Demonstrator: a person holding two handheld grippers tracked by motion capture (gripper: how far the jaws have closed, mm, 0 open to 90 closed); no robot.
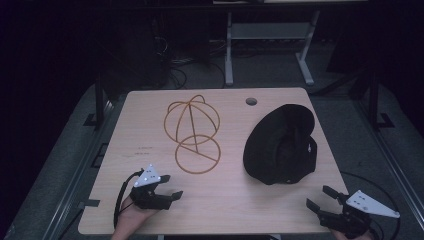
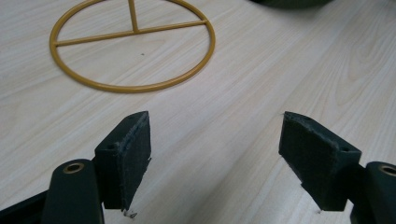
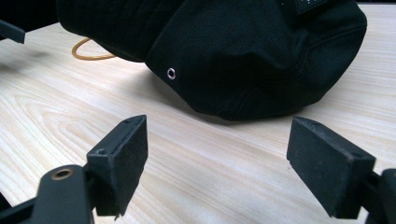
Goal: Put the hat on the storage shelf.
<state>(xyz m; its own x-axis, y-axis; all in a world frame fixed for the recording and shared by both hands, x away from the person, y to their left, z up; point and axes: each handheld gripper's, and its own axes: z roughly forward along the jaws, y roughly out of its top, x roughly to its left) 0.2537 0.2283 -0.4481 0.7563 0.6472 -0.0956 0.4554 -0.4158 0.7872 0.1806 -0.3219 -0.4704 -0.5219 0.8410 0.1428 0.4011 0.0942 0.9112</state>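
Work in hand: I read this as the start of setting the cap (image 1: 281,145) on the wire stand (image 1: 192,131); nothing is gripped yet.
Key relation: the cap lies directly ahead of the right gripper (image 1: 326,196), near it, with bare surface (image 1: 225,200) between. The left gripper (image 1: 170,186) is well apart from the cap, so I judge the right hand to be the one for the pick.
Cap position: right half of the surface, resting crown-down with its opening up; brim at the far end.
Cap axis: long axis runs from the near crown edge to the far brim, roughly along the right gripper's line of approach.
Cap seen from the right gripper: the near edge of the crown (image 3: 243,60) sits above and beyond the fingers (image 3: 122,163), centred between them, not touching.
Stand position: left of the cap, apart from it; its base ring (image 2: 133,44) lies flat, ahead of the left gripper and slightly to the left.
Left fingers: released, spread wide, nothing between them.
Right fingers: released, spread wide, nothing between them.
Next move, my judgement: advance the right gripper straight ahead until the crown edge is between the fingers.
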